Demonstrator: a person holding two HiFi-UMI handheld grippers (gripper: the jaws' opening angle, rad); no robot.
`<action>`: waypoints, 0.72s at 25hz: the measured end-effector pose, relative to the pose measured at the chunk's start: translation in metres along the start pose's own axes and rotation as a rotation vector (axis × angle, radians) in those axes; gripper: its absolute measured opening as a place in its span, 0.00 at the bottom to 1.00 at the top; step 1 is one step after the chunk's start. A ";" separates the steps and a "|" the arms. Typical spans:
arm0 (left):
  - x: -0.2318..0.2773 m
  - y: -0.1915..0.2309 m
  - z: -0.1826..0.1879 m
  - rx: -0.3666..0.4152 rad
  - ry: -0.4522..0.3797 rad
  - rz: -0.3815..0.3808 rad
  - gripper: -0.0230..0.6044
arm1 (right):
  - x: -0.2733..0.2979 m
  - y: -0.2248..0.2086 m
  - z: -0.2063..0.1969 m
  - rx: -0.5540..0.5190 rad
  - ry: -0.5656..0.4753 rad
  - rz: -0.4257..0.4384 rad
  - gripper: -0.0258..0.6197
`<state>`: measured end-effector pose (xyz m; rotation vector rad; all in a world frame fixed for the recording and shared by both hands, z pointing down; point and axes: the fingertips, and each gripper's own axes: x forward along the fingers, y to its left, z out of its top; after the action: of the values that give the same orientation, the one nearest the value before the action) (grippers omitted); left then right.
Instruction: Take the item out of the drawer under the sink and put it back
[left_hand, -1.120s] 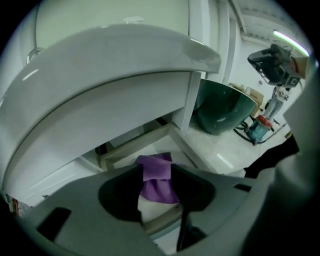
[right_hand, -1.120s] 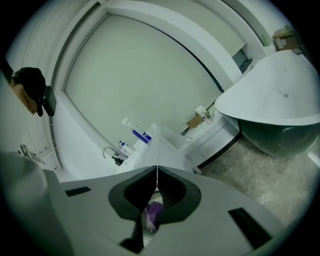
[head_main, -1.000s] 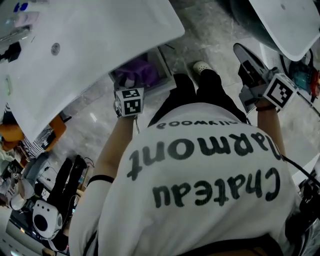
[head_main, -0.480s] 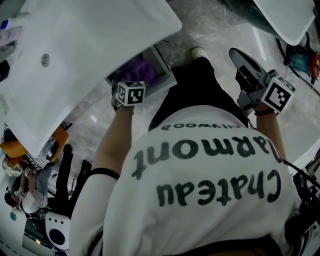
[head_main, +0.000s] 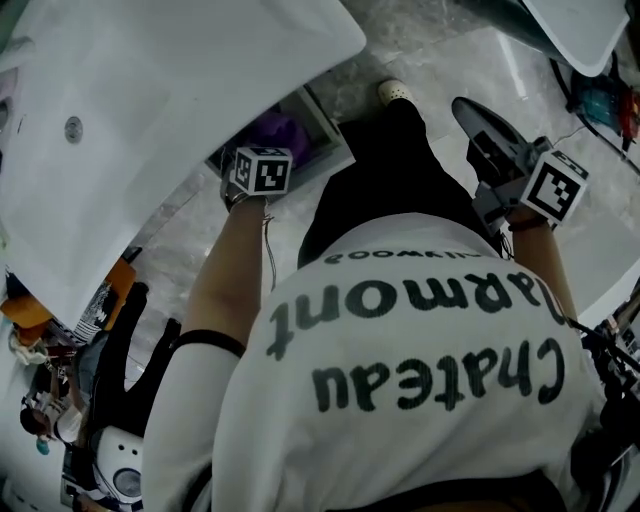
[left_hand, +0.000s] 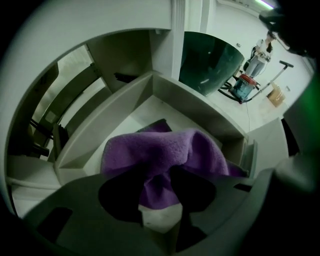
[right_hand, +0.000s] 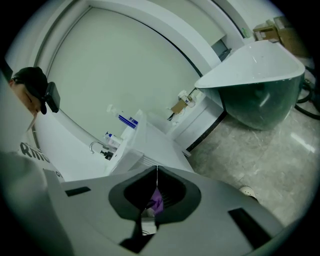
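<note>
A purple cloth (left_hand: 160, 150) hangs bunched from my left gripper (left_hand: 160, 207), which is shut on its lower fold just above the open white drawer (left_hand: 200, 102). In the head view the left gripper (head_main: 252, 160) sits at the drawer's (head_main: 325, 125) near edge, under the white sink (head_main: 150, 110), and purple cloth (head_main: 280, 132) shows inside the drawer. My right gripper (head_main: 478, 118) is held away at the right over the floor. In its own view the right gripper (right_hand: 156, 172) has its jaws shut together on nothing.
A dark green basin with a white rim (right_hand: 260, 100) stands to the right, also seen as the green basin (left_hand: 210, 62). A red machine (left_hand: 245, 86) and a standing person (left_hand: 260, 55) are far off. A shoe (head_main: 393, 90) rests on the marble floor.
The left gripper has moved forward, closer to the open drawer, with the purple cloth in it. The right gripper has barely shifted.
</note>
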<state>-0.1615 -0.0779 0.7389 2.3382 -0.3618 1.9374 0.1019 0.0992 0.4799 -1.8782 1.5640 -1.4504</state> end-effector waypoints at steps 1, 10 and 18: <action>0.002 -0.001 0.002 -0.005 0.003 -0.003 0.28 | -0.001 -0.001 0.001 -0.005 0.001 -0.003 0.06; 0.011 0.000 0.001 -0.035 0.007 0.055 0.28 | -0.001 -0.005 -0.009 -0.002 0.021 -0.014 0.06; 0.014 0.009 -0.001 -0.132 -0.001 0.074 0.17 | -0.001 -0.012 -0.010 0.023 0.027 -0.005 0.06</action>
<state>-0.1627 -0.0882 0.7517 2.2743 -0.5653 1.8806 0.1007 0.1078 0.4922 -1.8582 1.5493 -1.4957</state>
